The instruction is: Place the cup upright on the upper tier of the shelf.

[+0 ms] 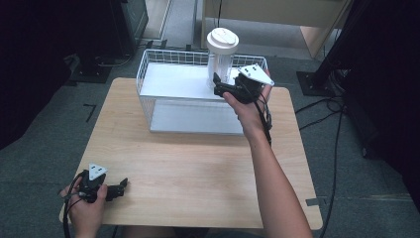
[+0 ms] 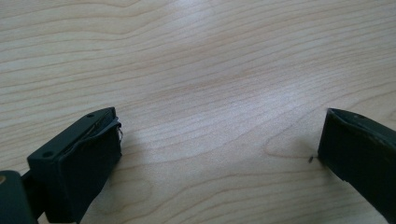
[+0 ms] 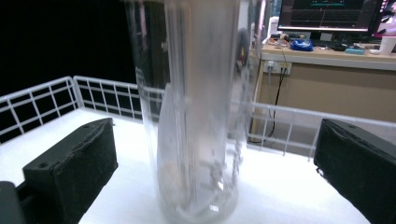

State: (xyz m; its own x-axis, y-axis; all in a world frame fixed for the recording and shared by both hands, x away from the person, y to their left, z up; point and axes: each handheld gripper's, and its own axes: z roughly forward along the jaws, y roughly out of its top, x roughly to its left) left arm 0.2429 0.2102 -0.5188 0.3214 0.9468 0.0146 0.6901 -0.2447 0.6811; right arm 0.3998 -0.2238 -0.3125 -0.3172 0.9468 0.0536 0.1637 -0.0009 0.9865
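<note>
From above, the right gripper [image 1: 221, 85] reaches the clear tumbler [image 1: 221, 54] standing upright in the wire basket [image 1: 148, 74]; the left gripper [image 1: 116, 188] rests low on the table [image 1: 198, 163]. Left gripper view: jaws apart over bare wood. Right gripper view: jaws wide either side of the tumbler [image 3: 196, 116], untouching. Apparently placed or not yet gripped; I cannot tell which.

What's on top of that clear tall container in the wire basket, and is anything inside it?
A white round lid caps the clear container, which stands in the wire basket. Its lower walls look cloudy and blurred, so I cannot tell what, if anything, is inside.
</note>
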